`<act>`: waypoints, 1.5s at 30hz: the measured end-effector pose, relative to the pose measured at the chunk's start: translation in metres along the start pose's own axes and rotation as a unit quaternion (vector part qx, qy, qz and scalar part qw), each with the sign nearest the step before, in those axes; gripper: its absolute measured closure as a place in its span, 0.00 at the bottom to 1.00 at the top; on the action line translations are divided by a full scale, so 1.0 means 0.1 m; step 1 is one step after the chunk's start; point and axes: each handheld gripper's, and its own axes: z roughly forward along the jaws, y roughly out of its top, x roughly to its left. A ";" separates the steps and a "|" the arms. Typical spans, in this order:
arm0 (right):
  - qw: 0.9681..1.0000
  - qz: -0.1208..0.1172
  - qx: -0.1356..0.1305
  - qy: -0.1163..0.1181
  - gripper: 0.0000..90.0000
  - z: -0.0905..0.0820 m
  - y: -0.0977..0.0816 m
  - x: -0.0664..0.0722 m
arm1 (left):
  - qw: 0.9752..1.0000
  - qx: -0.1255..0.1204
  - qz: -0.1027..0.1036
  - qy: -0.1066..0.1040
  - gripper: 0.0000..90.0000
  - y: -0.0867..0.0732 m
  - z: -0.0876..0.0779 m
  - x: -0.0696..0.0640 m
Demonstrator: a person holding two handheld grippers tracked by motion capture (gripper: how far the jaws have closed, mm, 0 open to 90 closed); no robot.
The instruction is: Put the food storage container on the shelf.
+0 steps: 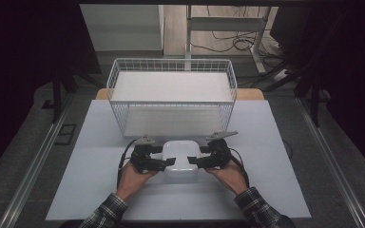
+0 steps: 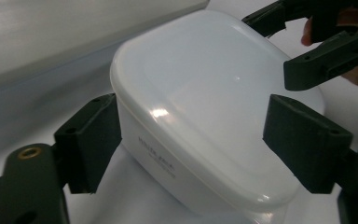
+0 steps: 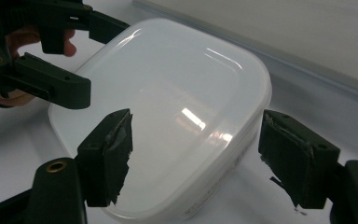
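A white lidded plastic container [image 1: 180, 154] lies flat near the front of the white table [image 1: 95, 190]. My left gripper [image 1: 164, 157] has come in from the left and takes the container's [image 2: 205, 107] near-left corner between its jaws; both pads sit against the walls there, and the left gripper [image 2: 191, 140] reads as closed on it. My right gripper [image 1: 198, 156] mirrors this from the right at the near-right corner; in its own view the right gripper [image 3: 196, 154] has its worn pads on the container [image 3: 177, 102]. Each gripper view shows the other gripper farther off.
A white wire basket [image 1: 171, 61] stands just behind the container, its bottom bare. The table has free room to the left, right and front. Dark stands and floor cables lie beyond the table.
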 end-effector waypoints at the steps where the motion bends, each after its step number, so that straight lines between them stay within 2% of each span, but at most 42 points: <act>1: 1.000 0.008 0.005 0.008 0.32 -0.01 -0.01 -0.01 | 1.000 -0.001 -0.007 -0.003 0.26 -0.02 -0.01 -0.01; 4: 0.999 0.028 0.010 0.018 0.39 -0.05 -0.03 -0.01 | 1.000 0.002 -0.015 0.001 0.34 -0.04 -0.08 -0.05; 6: 0.999 0.034 0.011 0.014 0.47 -0.10 -0.04 0.00 | 1.000 0.003 -0.014 0.006 0.45 -0.05 -0.13 -0.08; 10: 0.999 0.053 0.007 0.012 0.63 -0.20 -0.07 0.03 | 1.000 -0.002 -0.029 0.003 0.61 -0.07 -0.23 -0.11; 14: 0.998 0.067 0.003 0.005 0.72 -0.28 -0.09 0.08 | 0.999 -0.012 -0.039 0.000 0.72 -0.08 -0.27 -0.13; 17: 0.997 0.076 -0.008 -0.006 0.77 -0.32 -0.10 0.11 | 0.999 -0.022 -0.036 0.016 0.77 -0.07 -0.29 -0.18; 19: 0.997 0.075 -0.016 -0.013 0.84 -0.36 -0.10 0.13 | 0.999 -0.030 -0.037 0.024 0.83 -0.07 -0.31 -0.19; 20: 0.997 0.073 -0.020 -0.017 0.86 -0.37 -0.10 0.13 | 0.999 -0.032 -0.025 0.035 0.88 -0.07 -0.32 -0.21; 21: 0.998 0.056 -0.023 -0.027 0.86 -0.37 -0.10 0.15 | 0.998 -0.031 -0.022 0.041 0.88 -0.06 -0.31 -0.22; 23: 0.998 0.048 -0.023 -0.040 0.87 -0.36 -0.10 0.18 | 0.998 -0.032 -0.022 0.047 0.88 -0.06 -0.31 -0.22; 28: 0.998 0.036 -0.036 -0.046 0.87 -0.34 -0.08 0.19 | 0.998 -0.040 -0.015 0.055 0.88 -0.02 -0.34 -0.22; 33: 0.997 0.023 -0.055 -0.052 0.87 -0.35 0.02 0.19 | 0.997 -0.048 -0.014 0.059 0.88 0.06 -0.36 -0.17; 36: 0.997 0.020 -0.060 -0.053 0.87 -0.32 0.08 0.16 | 0.997 -0.049 -0.013 0.064 0.88 0.13 -0.37 -0.12; 45: 0.995 0.009 -0.080 -0.065 0.86 -0.15 0.37 0.03 | 0.995 -0.067 -0.012 0.074 0.88 0.33 -0.35 0.16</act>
